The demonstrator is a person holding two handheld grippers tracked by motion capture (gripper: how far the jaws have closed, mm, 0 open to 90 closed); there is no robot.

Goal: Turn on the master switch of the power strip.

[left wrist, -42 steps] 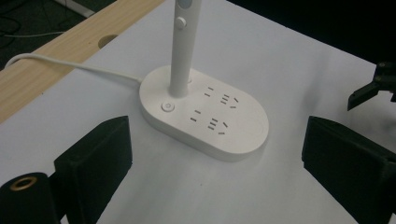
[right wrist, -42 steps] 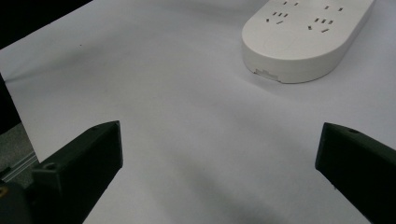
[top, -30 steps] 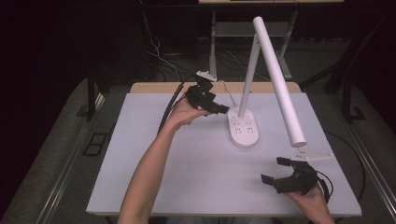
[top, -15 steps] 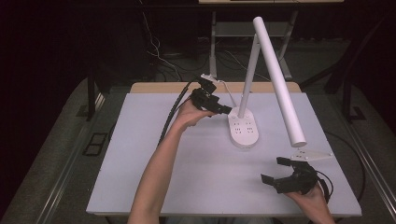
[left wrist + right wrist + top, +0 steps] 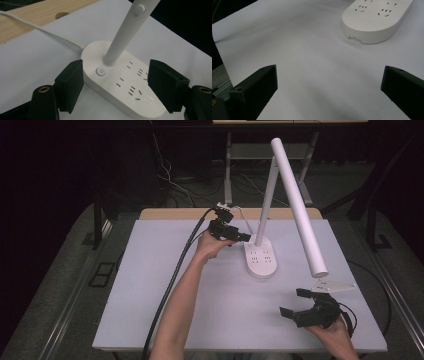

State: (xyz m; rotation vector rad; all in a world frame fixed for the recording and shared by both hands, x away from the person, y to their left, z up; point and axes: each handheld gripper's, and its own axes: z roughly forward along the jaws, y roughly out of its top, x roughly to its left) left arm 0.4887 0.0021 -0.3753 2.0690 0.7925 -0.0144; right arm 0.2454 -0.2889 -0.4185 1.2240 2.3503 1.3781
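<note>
Nearest the person, at the tabletop's (image 5: pixel 150 310) front right corner, the right claw (image 5: pixel 296 303) rests low in the hand with its jaws spread wide and nothing between them; in the right gripper view bare white surface lies between them, and the rounded near end of the lamp base (image 5: pixel 375 17) sits well ahead, apart from them. Farther back, past the middle of the tabletop, the white desk lamp (image 5: pixel 295 205) stands on that oval base, which carries socket slots and a round power button (image 5: pixel 100 71) just in front of the stem (image 5: pixel 125 37). The left claw (image 5: pixel 241 238) reaches in from the left at the base's far end. Its jaws have just been closing yet remain released: in the left gripper view they straddle the base (image 5: pixel 120 82), one jaw just beside the button end, the other over the socket side, neither pressing on it. A white cord (image 5: pixel 40 27) runs from the base toward the wooden back edge.
</note>
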